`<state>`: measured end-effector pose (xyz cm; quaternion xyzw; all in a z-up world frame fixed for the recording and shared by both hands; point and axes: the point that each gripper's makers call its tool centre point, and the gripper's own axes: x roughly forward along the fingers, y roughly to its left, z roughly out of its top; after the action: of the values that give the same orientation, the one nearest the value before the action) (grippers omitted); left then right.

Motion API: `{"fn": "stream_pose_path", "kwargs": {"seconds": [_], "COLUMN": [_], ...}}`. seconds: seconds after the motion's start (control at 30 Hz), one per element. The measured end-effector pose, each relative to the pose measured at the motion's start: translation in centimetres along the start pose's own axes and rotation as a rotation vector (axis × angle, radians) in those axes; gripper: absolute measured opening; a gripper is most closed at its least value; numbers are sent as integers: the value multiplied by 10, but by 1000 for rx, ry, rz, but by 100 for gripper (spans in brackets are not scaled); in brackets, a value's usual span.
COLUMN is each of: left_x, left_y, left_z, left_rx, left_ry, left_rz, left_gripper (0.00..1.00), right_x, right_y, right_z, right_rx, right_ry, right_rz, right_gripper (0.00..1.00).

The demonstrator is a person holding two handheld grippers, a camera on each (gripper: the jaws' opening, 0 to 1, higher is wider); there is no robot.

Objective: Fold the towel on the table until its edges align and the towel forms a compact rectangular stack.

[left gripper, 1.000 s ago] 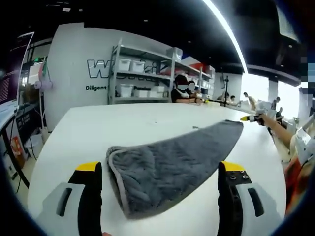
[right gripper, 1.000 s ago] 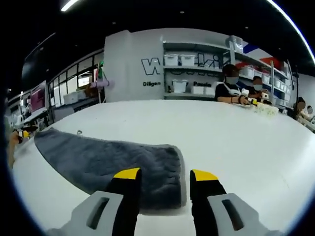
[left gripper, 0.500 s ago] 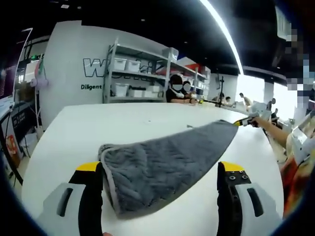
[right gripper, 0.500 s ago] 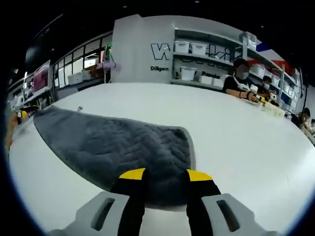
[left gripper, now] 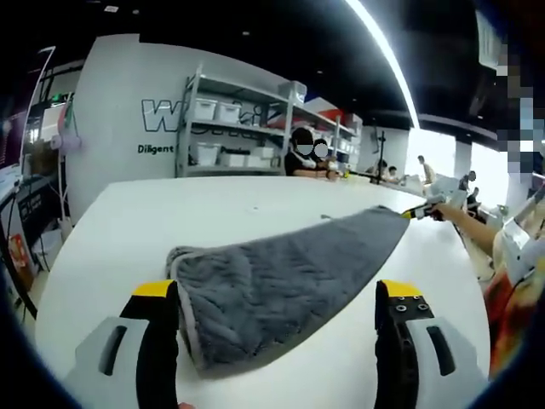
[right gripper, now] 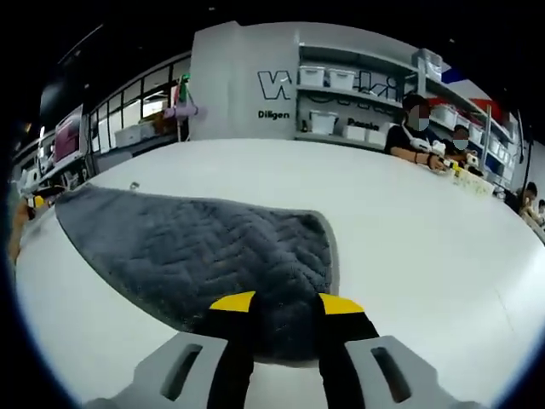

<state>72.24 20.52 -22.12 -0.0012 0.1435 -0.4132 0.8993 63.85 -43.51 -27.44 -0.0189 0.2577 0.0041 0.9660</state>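
right gripper view, right gripper (right gripper: 285, 305) over towel (right gripper: 204, 251) edge

The left gripper (left gripper: 277, 294) has 2 black jaws capped with yellow tips, each set in a pale grey housing with a dark slot; its right jaw carries small screws. The right gripper (right gripper: 277, 302) looks alike: black jaws, yellow tips, grey slotted housings. An orange patterned garment, perhaps a sleeve (left gripper: 509, 294), shows blurred.
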Motion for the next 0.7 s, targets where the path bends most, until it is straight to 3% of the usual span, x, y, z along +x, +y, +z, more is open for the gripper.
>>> {"fn": "stream_pose_path", "kwargs": {"seconds": [0.2, 0.37, 0.7], "left_x": [-2, 0, 1], "left_y": [4, 1, -1], "left_z": [0, -3, -6], "left_rx": [-7, -4, -2], "left_ry": [-2, 4, 15], "left_rz": [6, 7, -3], "left_gripper": [93, 93, 93], "right_x": [1, 2, 2], "right_y": [-1, -5, -13], "right_z": [0, 0, 1], "right_rx": [8, 7, 22], "right_ry": [-8, -16, -24], "right_rz": [9, 9, 41], "right_gripper": [17, 6, 4]}}
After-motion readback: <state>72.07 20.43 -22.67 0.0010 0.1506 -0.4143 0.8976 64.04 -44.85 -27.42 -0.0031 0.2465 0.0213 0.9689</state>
